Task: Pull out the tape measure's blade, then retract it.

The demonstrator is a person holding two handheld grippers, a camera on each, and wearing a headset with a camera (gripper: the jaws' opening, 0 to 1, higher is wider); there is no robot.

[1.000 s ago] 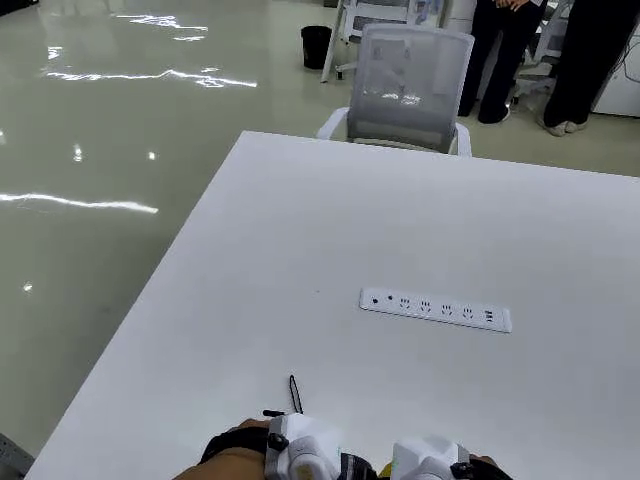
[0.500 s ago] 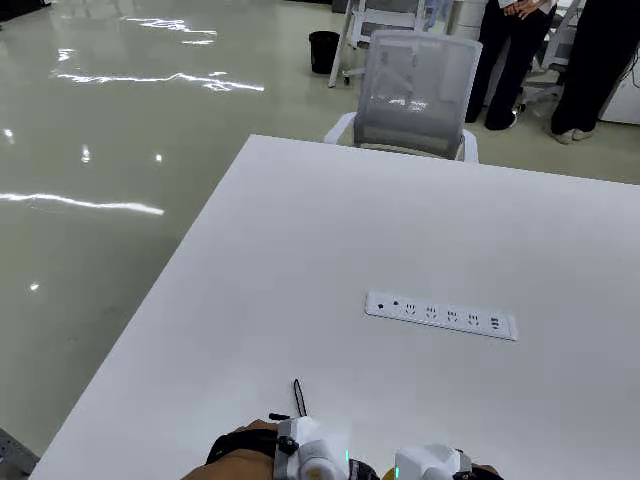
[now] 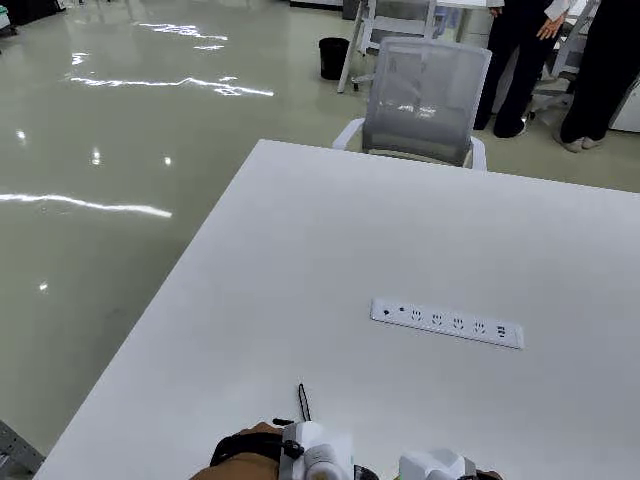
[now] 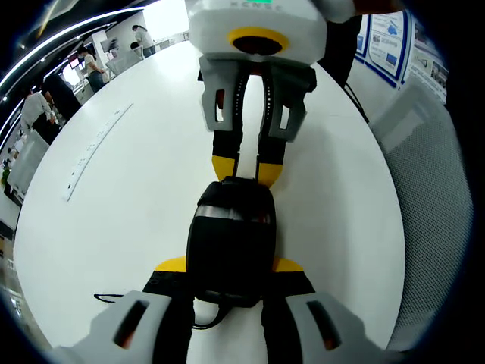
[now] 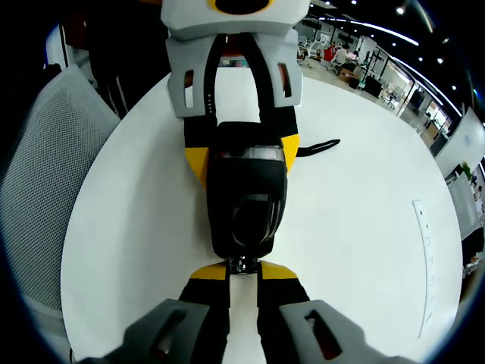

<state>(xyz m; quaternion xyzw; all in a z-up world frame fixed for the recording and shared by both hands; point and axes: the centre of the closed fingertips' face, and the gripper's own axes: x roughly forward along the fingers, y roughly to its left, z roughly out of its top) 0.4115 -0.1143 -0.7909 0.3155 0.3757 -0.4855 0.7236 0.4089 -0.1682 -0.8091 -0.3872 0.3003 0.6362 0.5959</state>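
Observation:
The black tape measure [image 4: 231, 235] lies low over the white table [image 3: 300, 250], and my left gripper [image 4: 231, 264] is shut around its case from both sides. Facing it, my right gripper [image 4: 246, 171] has its yellow fingertips pinched at the front end of the case. In the right gripper view the tape measure [image 5: 246, 189] fills the middle, with my right gripper [image 5: 242, 271] shut on the small metal blade hook at the mouth and my left gripper [image 5: 242, 155] behind it. The black wrist strap [image 3: 302, 400] trails on the table. At the bottom edge of the head view are my left gripper [image 3: 318, 458] and my right gripper [image 3: 435, 466].
A white power strip [image 3: 447, 323] lies on the table right of centre. A grey mesh chair [image 3: 425, 90] stands at the far edge, with a black bin [image 3: 334, 57] and standing people [image 3: 520, 60] beyond. The table's left edge drops to shiny floor. Another mesh chair [image 5: 45, 174] is close behind me.
The head camera has tilted, so the table and power strip sit lower in the picture. Both grippers stay together at the bottom edge.

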